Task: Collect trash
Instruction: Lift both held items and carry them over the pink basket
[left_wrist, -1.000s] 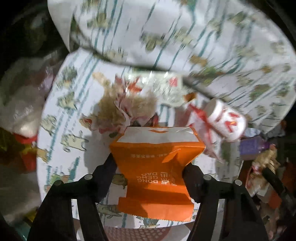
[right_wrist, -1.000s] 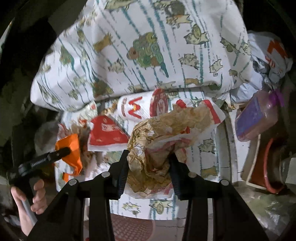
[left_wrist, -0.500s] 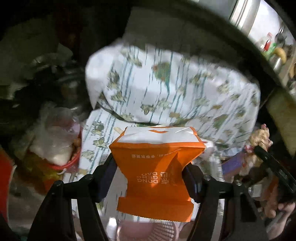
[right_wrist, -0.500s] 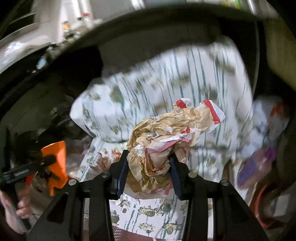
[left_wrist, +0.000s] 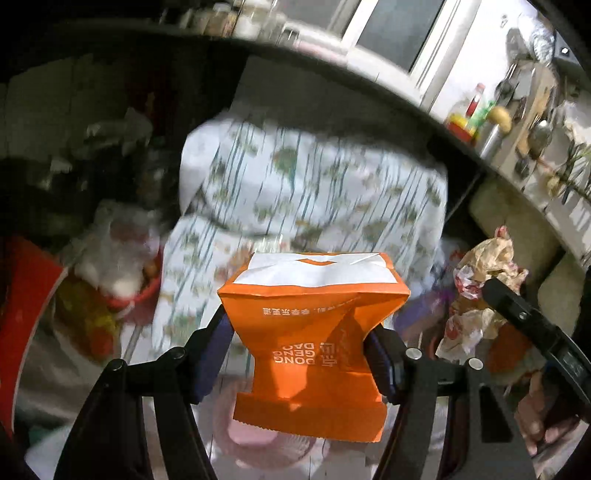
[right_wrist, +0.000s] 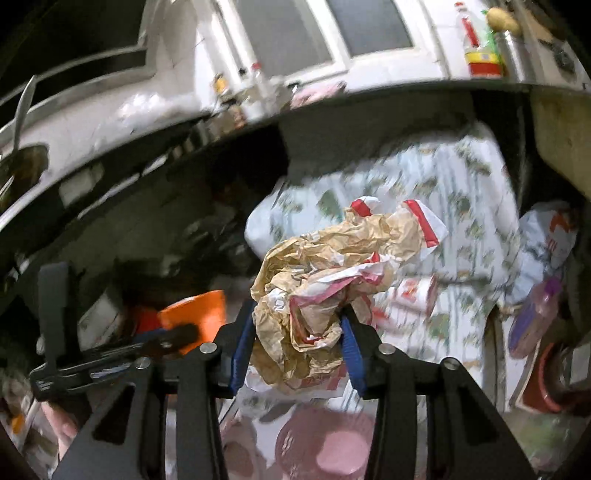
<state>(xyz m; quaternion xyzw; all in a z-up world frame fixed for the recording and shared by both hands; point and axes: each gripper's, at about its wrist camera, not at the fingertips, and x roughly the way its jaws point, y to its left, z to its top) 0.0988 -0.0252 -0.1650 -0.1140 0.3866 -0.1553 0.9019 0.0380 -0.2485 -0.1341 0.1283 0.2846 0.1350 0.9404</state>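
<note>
The left gripper's fingers pinch an orange paper bag at its waist, creasing it inward. The right gripper clamps a crumpled brown wrapper just as firmly. Both pieces hang clear above the patterned cloth, probably so they can be carried off without snagging other litter.

Black fingers, blue pads, silver screws
</note>
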